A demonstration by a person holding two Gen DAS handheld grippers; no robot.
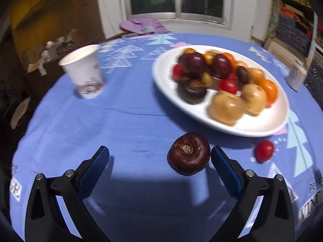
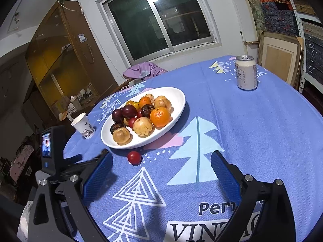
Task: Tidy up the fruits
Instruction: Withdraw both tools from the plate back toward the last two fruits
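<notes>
Most fruits already lay on the white plate (image 1: 268, 125); a dark fruit (image 1: 189, 153) and red tomato (image 2: 134, 157) remained beside it. Both the left gripper (image 1: 159, 157) and right gripper (image 2: 161, 163) were released, holding nothing.

The left claw (image 1: 160, 156) tilts steeply down toward the worktop (image 1: 131, 125), its jaws spread wide, with the blue pads (image 1: 93, 171) facing each other. The right claw (image 2: 161, 161) points down at a shallower slant, jaws standing fully apart with nothing between them, its blue pads (image 2: 227, 176) bare.
</notes>
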